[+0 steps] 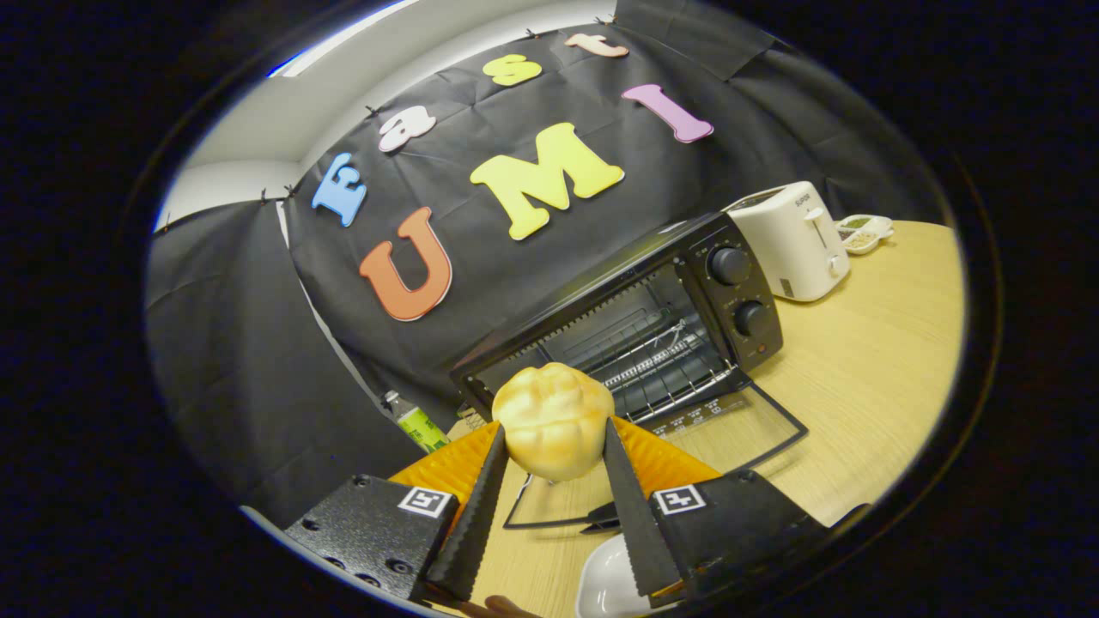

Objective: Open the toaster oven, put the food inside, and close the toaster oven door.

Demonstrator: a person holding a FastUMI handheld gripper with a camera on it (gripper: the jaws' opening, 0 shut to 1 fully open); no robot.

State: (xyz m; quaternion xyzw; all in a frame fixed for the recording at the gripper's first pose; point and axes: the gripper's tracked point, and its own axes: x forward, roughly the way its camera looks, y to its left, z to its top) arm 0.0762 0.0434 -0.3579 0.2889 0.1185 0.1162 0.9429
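A pale yellow bread roll [552,421] is held between the fingers of my gripper [549,442], which is shut on it and carries it above the table. Just beyond the roll stands the black toaster oven [678,296] with two knobs on its right panel. Its glass door [687,446] lies folded down flat on the table, and the wire rack [661,365] inside is bare. The roll hangs in front of the oven's open mouth, over the lowered door.
A white pop-up toaster [794,240] stands to the right of the oven, with a small white dish of grains [863,232] behind it. A white bowl [610,584] sits under the fingers. A green-labelled bottle [416,422] stands left of the oven. The wooden table [876,369] stretches to the right.
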